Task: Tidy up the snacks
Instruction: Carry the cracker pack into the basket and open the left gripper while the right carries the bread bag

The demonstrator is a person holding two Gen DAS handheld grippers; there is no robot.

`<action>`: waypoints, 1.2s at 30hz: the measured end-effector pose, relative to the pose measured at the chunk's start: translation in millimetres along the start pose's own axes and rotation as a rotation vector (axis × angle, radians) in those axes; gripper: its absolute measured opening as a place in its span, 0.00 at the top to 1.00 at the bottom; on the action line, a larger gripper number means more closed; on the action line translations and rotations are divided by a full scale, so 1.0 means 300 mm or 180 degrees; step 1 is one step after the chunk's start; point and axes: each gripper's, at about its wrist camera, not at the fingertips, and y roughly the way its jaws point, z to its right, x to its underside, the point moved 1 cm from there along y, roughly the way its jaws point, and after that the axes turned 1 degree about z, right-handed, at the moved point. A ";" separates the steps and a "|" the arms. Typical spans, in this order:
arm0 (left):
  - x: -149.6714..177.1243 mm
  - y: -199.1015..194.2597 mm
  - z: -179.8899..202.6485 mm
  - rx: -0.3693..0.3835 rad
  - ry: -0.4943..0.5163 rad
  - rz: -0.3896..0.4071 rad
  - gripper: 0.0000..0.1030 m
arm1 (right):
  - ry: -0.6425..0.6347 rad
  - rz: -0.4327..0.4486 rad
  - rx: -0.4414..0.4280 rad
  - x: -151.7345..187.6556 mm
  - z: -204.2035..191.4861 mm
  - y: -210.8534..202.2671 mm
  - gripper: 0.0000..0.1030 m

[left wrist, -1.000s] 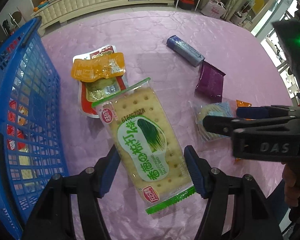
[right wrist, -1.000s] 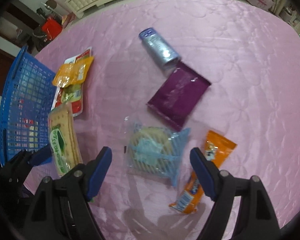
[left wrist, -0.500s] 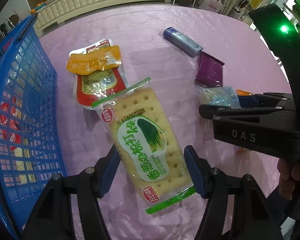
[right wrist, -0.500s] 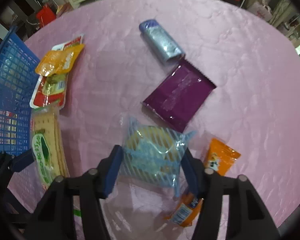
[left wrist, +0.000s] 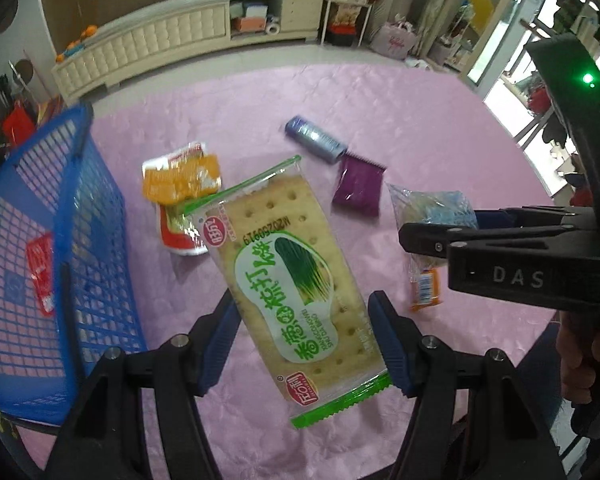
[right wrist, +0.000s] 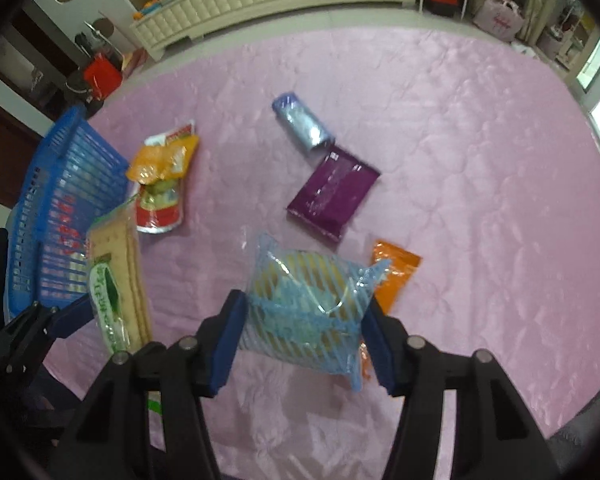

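Between the blue fingers (left wrist: 384, 340) of the left gripper (left wrist: 300, 336), seen from the left wrist, a green-trimmed cracker pack (left wrist: 292, 280) is being pinched by its long edges and is hanging above the pink bench (left wrist: 420, 128). At the left a blue basket (left wrist: 52, 248) is standing, with a red packet (left wrist: 40, 272) lying inside. Farther off, an orange pouch (left wrist: 180, 178), a silver-blue tube (left wrist: 314, 142) and a purple packet (left wrist: 358, 186) are lying on the cloth.

From the right wrist, the right gripper (right wrist: 304, 332) is squeezing a blue-striped clear bag (right wrist: 308, 308), lifted clear of the bench, its fingers (right wrist: 228, 340) having just been closing onto it. An orange packet (right wrist: 394, 272) is lying just beyond.
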 end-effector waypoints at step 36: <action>0.023 -0.257 -0.595 -0.0383 -0.0358 0.0186 0.39 | -0.0749 0.0081 -0.0528 -0.114 -0.617 0.000 0.40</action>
